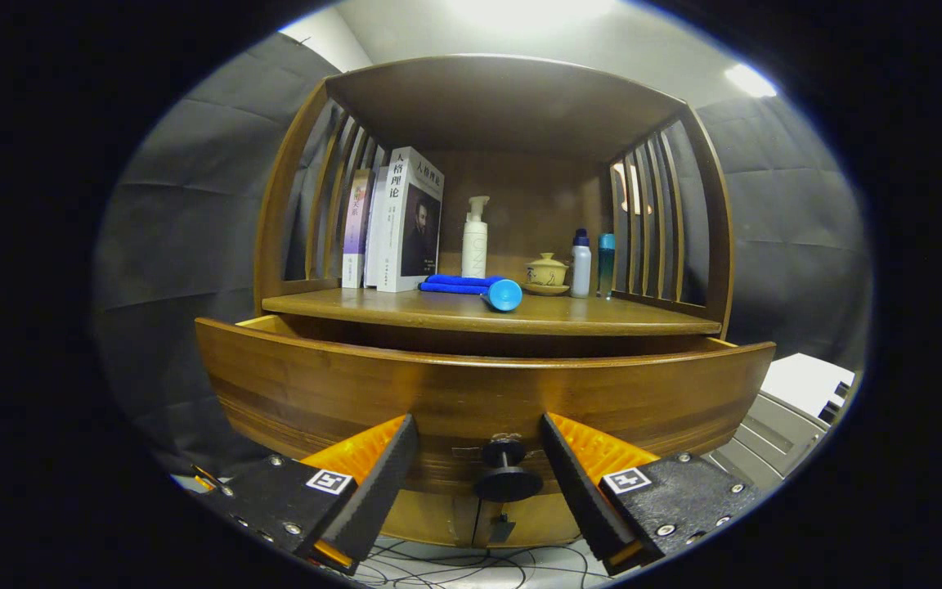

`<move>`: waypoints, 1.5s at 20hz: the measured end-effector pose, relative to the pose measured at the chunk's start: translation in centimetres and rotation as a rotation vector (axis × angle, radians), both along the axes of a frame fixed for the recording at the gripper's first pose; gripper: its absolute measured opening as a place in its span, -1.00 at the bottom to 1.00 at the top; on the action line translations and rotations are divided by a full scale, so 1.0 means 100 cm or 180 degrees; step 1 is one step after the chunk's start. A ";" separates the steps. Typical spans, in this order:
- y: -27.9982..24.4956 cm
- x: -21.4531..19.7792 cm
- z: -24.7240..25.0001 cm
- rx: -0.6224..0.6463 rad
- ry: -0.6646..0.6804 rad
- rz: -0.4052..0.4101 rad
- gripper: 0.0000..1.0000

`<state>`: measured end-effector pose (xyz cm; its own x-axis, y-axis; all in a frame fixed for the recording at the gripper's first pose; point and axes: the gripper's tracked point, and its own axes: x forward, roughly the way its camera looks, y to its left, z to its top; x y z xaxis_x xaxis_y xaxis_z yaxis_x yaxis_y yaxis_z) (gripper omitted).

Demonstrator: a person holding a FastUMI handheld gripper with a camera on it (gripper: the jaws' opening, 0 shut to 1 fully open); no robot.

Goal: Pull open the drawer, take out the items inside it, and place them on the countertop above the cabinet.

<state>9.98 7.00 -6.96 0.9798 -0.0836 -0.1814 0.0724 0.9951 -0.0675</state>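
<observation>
The drawer (pixel 479 393) stands pulled partway out of the cabinet, its curved wooden front near the camera and a dark gap showing between its top edge and the tabletop (pixel 405 309) above; what lies inside it is hidden behind the front panel. The gripper (pixel 479 466) has its fingers spread apart, one on each side of the round dark knob (pixel 507 476) on the drawer front, touching neither side of it; I judge that stance suits either letting go after the pull or lining up for more of it.

On the tabletop, from left to right: a few upright books (pixel 396 221) lean against the slatted left side, stored out of the way; a folded blue cloth (pixel 459 283) lies flat beside them with a white pump bottle (pixel 475 239) standing just behind it; a blue cone-like thing (pixel 504 294) lies on its side near the front edge, touching the cloth; a small lidded cup on a saucer (pixel 546 273) sits to the right, then a white bottle (pixel 580 265) and a teal bottle (pixel 606 263) stand close together by the right slats. The front strip of the tabletop looks free, a likely spot for items from the drawer.

The surface is glossy brown wood, reflecting the overhead lamps; dark cloth walls close in the booth; loose cables (pixel 455 568) trail on the pale floor below the drawer.
</observation>
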 end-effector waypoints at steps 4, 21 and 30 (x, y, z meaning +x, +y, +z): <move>-0.001 0.015 0.000 0.0052 0.0022 -0.0005 0.90; -0.008 0.075 -0.001 0.0313 0.0189 -0.0059 0.88; -0.006 0.066 0.006 0.0146 0.0195 -0.0006 0.88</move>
